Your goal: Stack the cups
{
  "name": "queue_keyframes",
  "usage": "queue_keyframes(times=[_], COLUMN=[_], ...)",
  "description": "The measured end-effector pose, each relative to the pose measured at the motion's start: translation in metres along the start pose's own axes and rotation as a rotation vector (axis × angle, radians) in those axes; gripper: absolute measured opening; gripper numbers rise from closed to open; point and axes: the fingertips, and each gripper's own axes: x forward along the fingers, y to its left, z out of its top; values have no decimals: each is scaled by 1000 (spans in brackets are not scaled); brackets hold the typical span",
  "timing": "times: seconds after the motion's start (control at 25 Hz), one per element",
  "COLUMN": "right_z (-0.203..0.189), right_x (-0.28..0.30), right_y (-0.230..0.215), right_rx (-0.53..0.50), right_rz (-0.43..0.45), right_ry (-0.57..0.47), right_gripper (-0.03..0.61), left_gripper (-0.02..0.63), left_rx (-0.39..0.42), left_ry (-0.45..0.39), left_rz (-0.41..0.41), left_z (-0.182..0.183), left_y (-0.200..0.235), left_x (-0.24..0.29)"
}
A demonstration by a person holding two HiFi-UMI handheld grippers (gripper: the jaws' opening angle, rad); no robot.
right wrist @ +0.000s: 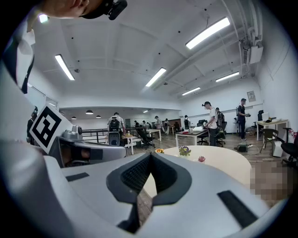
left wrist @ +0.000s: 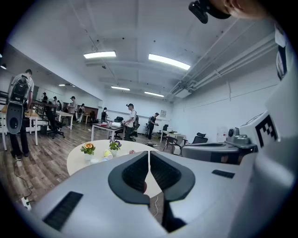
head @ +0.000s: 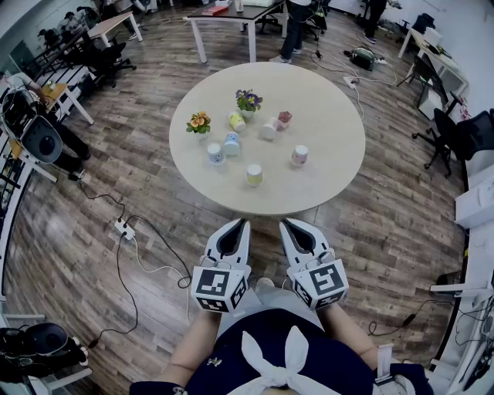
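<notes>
Several small cups stand on a round beige table (head: 332, 177): a yellow one (head: 254, 175) nearest me, a white-and-pink one (head: 299, 156) to its right, two pale blue ones (head: 215, 153) (head: 231, 143) to the left, and further back a yellowish one (head: 237, 121) and a white one (head: 269, 128) that seems to lie on its side. My left gripper (head: 241, 222) (left wrist: 148, 152) and right gripper (head: 284, 221) (right wrist: 150, 155) are side by side close to my body, short of the table's near edge. Both are shut and hold nothing.
Two small flower pots (head: 199, 123) (head: 248, 100) and a small pink flower (head: 284, 118) share the table. A power strip (head: 123, 228) with cables lies on the wooden floor to the left. Office chairs (head: 455, 139), desks (head: 231, 19) and people ring the room.
</notes>
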Motion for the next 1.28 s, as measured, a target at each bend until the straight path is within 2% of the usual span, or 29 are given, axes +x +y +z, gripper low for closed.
queue_keyframes(times=[0.6, 1.04, 1.24, 1.28], right_z=[4, 12, 15, 15], right_x=[-13, 2, 21, 26], right_y=[13, 2, -8, -10], right_rx=[-10, 2, 13, 21], right_rz=[14, 12, 36, 40], right_ry=[-38, -45, -26, -19], right_gripper=[5, 8, 98, 114], left_gripper=[26, 28, 43, 117], left_rx=[22, 35, 15, 9], left_ry=[3, 19, 21, 26], left_rz=[16, 20, 24, 20], left_z=[6, 18, 24, 25], left_y=[-7, 7, 23, 27], left_x=[-21, -8, 6, 9])
